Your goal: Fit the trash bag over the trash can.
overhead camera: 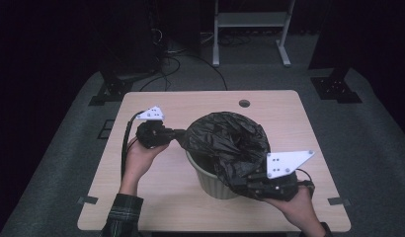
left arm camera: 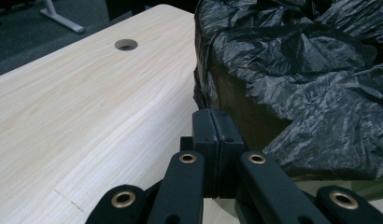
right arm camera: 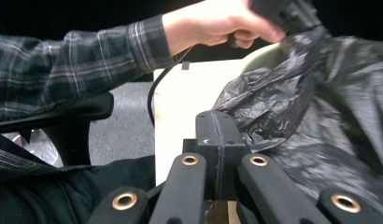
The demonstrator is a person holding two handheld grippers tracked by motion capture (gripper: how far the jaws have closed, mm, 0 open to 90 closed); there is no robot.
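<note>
A pale green ribbed bin point(overhead camera: 210, 185) stands on the middle of the wooden table point(overhead camera: 156, 192), with a crumpled black bag point(overhead camera: 225, 140) spread over its mouth. My left gripper point(overhead camera: 180, 132) reaches the bag's left edge from the side. Its jaws are shut point(left arm camera: 213, 116) with the film point(left arm camera: 297, 56) right at their tips and the bin wall point(left arm camera: 236, 107) just behind. From the right gripper view, the bag point(right arm camera: 273, 93) is drawn up to that left gripper point(right arm camera: 292, 18). My right gripper point(overhead camera: 247, 181) sits at the bin's front right, shut point(right arm camera: 216, 119) on a fold of bag hanging over the rim.
A round cable hole point(overhead camera: 244, 103) sits near the table's far edge. Bare wood lies left of the bin and behind it. A white desk frame point(overhead camera: 250, 29) and dark stands are on the floor beyond. The person's plaid sleeve point(right arm camera: 87, 60) crosses the right gripper view.
</note>
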